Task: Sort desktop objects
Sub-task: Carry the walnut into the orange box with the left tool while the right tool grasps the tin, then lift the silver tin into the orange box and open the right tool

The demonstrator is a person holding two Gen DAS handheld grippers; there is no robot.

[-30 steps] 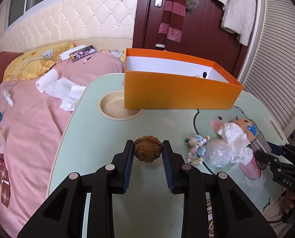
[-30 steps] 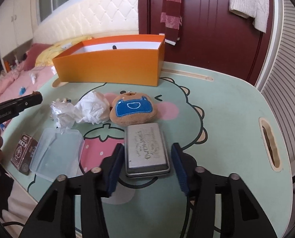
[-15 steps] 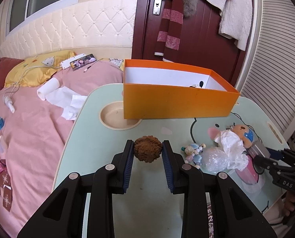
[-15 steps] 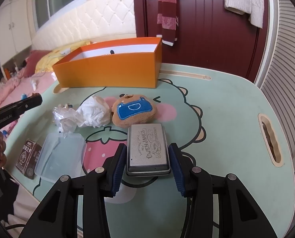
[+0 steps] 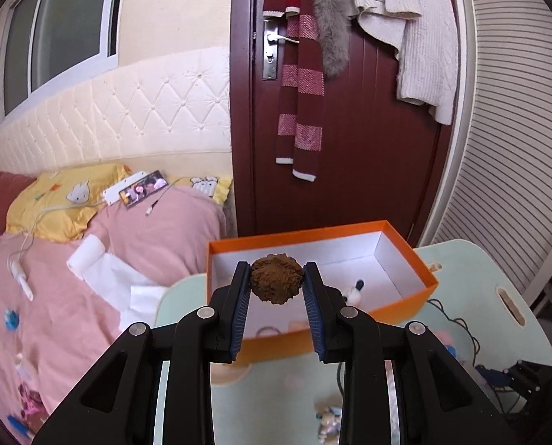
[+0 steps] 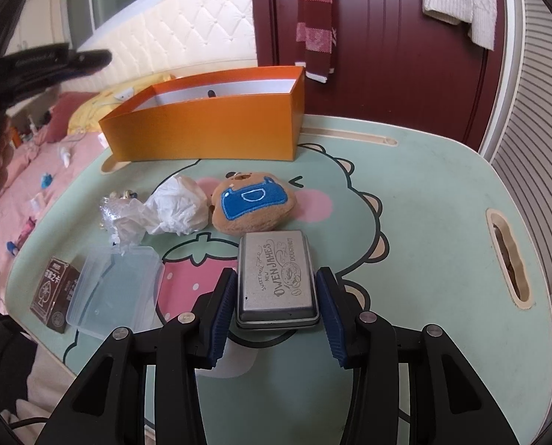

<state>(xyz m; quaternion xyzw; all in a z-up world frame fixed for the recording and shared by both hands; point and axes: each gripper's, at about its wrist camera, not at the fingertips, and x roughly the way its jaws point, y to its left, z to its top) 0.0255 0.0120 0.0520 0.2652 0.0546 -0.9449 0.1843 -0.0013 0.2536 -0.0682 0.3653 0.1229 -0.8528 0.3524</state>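
Indoors, a mint cartoon-print surface [image 6: 424,200] stands beside a pink bed [image 5: 53,296] and a maroon door [image 5: 368,148]. Left tongs [image 5: 277,289] pinch a round brown furry ball [image 5: 277,282] above the orange box [image 5: 406,296] at the far edge. Right tongs [image 6: 276,304] pinch a silver tin [image 6: 277,282] near the front edge, long axis running away from the camera.

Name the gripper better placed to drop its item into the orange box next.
Left. The left gripper holds the brown bumpy ball lifted in front of the open orange cardboard box. The right gripper is low on the table, clamped on the flat grey metal tin, with the box farther off.
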